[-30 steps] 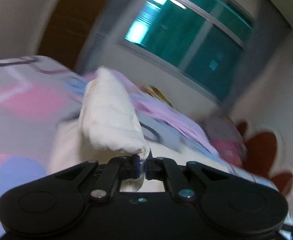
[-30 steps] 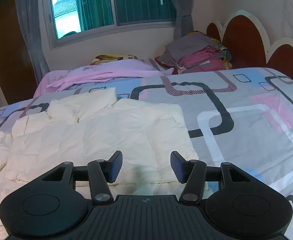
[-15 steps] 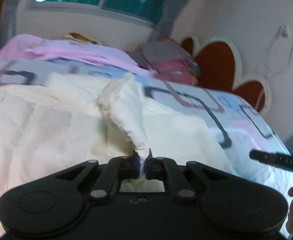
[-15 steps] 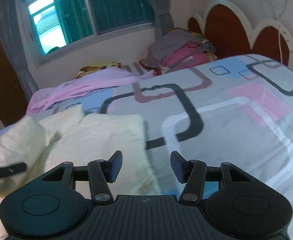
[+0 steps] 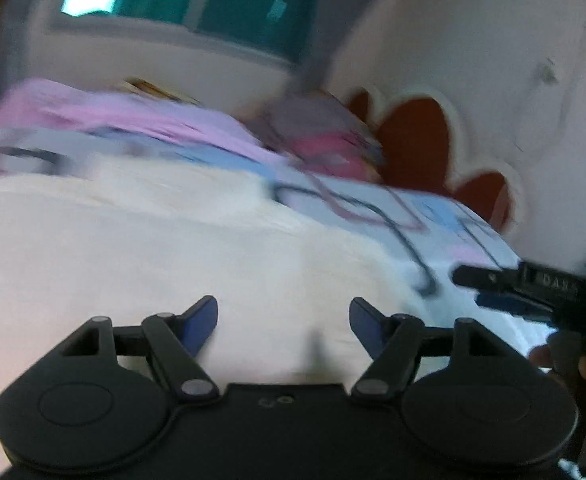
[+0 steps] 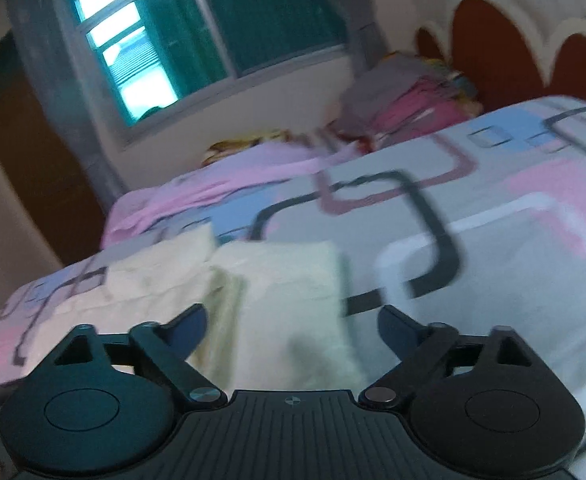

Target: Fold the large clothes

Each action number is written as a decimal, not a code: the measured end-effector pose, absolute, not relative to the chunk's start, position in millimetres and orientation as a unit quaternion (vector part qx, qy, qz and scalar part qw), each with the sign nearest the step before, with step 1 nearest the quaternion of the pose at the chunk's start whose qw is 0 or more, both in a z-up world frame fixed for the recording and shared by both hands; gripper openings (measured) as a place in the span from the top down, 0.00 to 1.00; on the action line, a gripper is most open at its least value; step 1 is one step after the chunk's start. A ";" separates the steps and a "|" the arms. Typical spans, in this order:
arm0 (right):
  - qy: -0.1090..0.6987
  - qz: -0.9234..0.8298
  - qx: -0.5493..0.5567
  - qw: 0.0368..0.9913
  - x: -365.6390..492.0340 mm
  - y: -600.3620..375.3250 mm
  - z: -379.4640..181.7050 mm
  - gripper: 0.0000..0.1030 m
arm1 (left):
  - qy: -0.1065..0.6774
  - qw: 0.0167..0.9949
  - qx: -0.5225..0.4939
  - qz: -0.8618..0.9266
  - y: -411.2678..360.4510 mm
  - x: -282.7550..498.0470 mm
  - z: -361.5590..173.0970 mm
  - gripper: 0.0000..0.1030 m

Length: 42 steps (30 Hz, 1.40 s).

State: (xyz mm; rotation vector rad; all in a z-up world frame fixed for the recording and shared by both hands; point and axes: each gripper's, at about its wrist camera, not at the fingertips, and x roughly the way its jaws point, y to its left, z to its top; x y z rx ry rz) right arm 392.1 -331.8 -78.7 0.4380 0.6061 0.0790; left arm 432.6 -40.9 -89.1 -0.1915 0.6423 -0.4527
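A large cream quilted garment lies spread on the bed; in the right wrist view it shows a folded edge. My left gripper is open and empty just above the cream cloth. My right gripper is open and empty over the garment's right edge. The right gripper also shows in the left wrist view, at the right, held in a hand. Both views are blurred.
The bed has a patterned grey, pink and blue cover. A pink blanket and a stack of folded clothes lie at the far side. A red scalloped headboard and a window stand behind.
My left gripper has opened and let go of the cream cloth, which now lies flat. The right gripper has opened a little wider and swung right.
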 end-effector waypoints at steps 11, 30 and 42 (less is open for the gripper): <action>0.375 0.074 0.177 0.907 442.3 -279.7 -116.7 0.58 | 0.335 0.936 -0.099 -0.052 112.9 448.6 -111.1 0.46; 0.304 -0.009 0.101 0.947 426.2 -259.9 -77.1 0.36 | 0.329 0.940 -0.037 -0.084 123.4 482.5 -98.6 0.30; 0.374 0.026 0.011 0.927 511.9 -206.7 -123.8 0.52 | 0.359 0.928 0.001 -0.101 94.1 562.8 -131.5 0.22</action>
